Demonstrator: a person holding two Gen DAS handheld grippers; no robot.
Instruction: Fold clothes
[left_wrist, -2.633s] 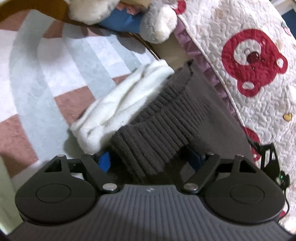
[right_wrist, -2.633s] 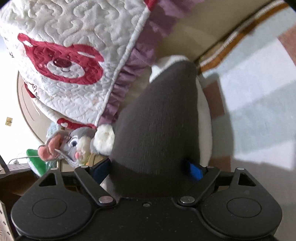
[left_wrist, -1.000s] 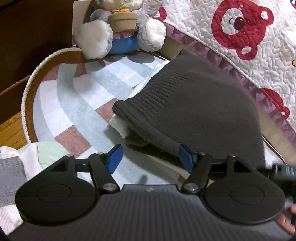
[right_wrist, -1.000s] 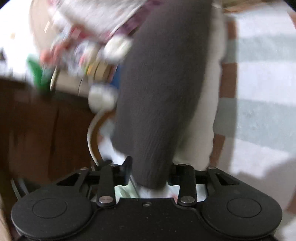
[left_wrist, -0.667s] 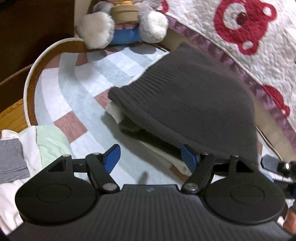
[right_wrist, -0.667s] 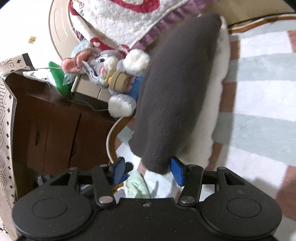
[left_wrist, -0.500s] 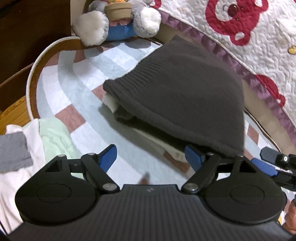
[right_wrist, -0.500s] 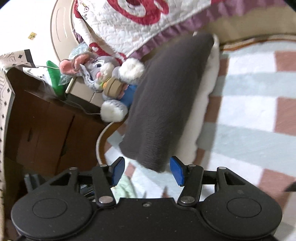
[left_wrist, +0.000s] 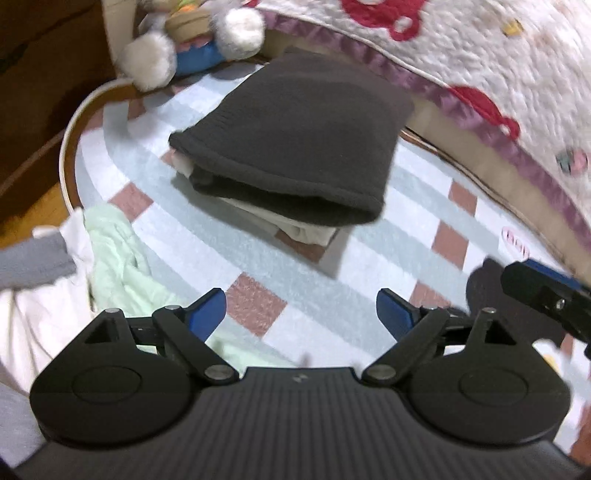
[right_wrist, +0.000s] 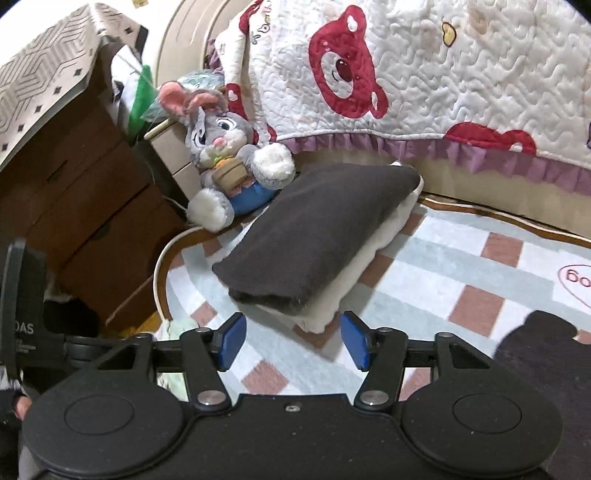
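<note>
The dark grey knitted garment now lies folded flat on top of a folded white garment, and the two make a small stack on the checked rug, at its far side near the plush rabbit and the quilted bedspread. A few seconds ago both claws were closed on this grey garment; since then they have released it and have moved back. The left claw is now wide open and holds nothing, and the right claw is also open and empty, with the stack a little beyond its fingertips. This suggests that the fold of the grey piece is complete and that it has been put down where it should stay. At the near left, a pile of loose clothes, pale green, white and grey, lies unfolded, so the task probably goes on with one of these.
</note>
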